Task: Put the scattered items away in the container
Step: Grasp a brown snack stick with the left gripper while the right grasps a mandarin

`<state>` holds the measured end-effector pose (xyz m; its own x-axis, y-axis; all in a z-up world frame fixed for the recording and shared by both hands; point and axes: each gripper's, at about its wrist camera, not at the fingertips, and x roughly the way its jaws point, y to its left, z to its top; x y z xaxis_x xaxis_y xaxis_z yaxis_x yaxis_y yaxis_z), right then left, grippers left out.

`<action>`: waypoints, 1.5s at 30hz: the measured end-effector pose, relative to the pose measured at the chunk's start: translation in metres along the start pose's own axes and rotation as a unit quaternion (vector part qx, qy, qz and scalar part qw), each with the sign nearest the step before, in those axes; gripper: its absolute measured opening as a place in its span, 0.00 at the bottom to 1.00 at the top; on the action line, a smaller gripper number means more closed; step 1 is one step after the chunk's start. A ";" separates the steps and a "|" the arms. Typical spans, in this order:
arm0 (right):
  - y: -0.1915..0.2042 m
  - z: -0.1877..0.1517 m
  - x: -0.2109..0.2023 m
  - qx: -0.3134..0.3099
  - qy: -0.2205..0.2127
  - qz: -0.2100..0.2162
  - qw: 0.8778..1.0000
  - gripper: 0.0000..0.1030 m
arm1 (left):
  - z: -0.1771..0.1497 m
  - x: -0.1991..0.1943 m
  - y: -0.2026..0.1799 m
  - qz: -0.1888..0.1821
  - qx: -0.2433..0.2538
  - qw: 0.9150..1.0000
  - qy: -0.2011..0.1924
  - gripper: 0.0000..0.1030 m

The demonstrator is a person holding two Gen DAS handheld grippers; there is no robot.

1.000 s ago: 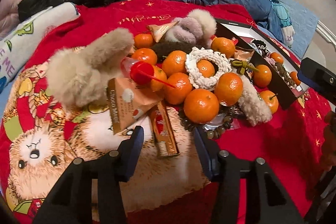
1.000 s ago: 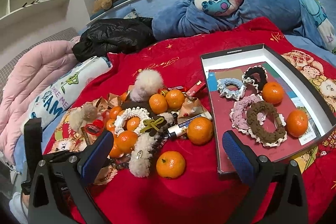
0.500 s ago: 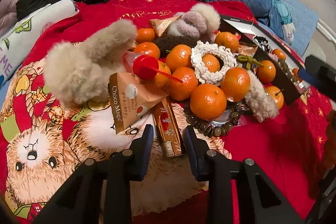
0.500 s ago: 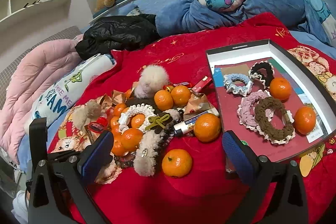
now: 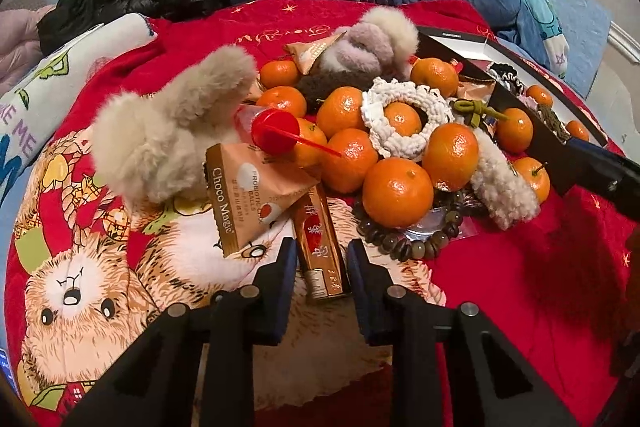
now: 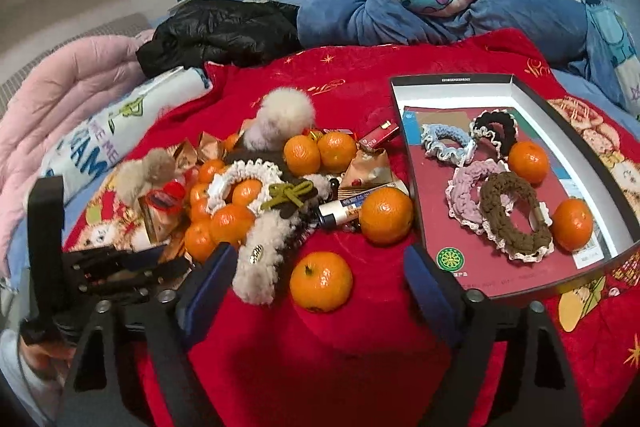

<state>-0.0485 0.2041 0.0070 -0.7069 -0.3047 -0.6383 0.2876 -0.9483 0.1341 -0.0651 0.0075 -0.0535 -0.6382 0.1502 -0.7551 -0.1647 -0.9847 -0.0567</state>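
Left gripper (image 5: 321,265) closing around the thin gold box (image 5: 320,249), near edge of the pile, not yet pinched. Squeeze gently, lift straight up. Right gripper (image 6: 320,269) wide, closing over a near orange (image 6: 321,281). Tray (image 6: 452,80) far right.

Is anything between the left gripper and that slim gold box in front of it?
No. The slim gold box already sits between the closing left gripper jaws; only its far end tucks under the Choco Magic packet.
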 end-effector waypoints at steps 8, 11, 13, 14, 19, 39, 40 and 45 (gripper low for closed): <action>-0.003 -0.009 0.010 -0.007 0.028 0.033 0.999 0.61 | 0.000 0.001 -0.004 0.010 0.008 1.000 0.001 0.26; -0.003 -0.010 0.017 -0.005 0.038 0.032 0.999 0.57 | 0.001 0.004 -0.008 0.018 0.015 1.000 0.003 0.27; -0.004 -0.010 0.022 -0.001 0.044 0.035 0.998 0.51 | 0.001 0.004 -0.008 0.019 0.016 1.000 0.004 0.27; -0.004 -0.009 0.024 0.001 0.045 0.034 0.998 0.50 | 0.001 0.003 -0.007 0.018 0.015 1.000 0.004 0.27; -0.014 -0.010 0.035 0.039 0.062 0.055 0.996 0.37 | 0.003 0.005 -0.004 0.007 0.007 1.000 0.008 0.26; -0.020 0.002 0.010 0.083 0.036 0.044 0.995 0.36 | -0.018 -0.034 -0.001 0.005 0.006 1.000 -0.012 0.21; -0.020 0.003 0.008 0.085 0.033 0.046 0.995 0.36 | -0.019 -0.037 -0.001 0.003 0.008 1.000 -0.014 0.21; -0.012 0.010 -0.003 0.074 0.017 0.051 0.996 0.36 | -0.022 -0.061 -0.003 -0.014 0.011 0.999 -0.039 0.21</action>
<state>-0.0562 0.2159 0.0152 -0.6558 -0.3985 -0.6411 0.2566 -0.9164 0.3071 -0.0092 -0.0006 -0.0218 -0.6895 0.1858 -0.7000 -0.1994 -0.9779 -0.0632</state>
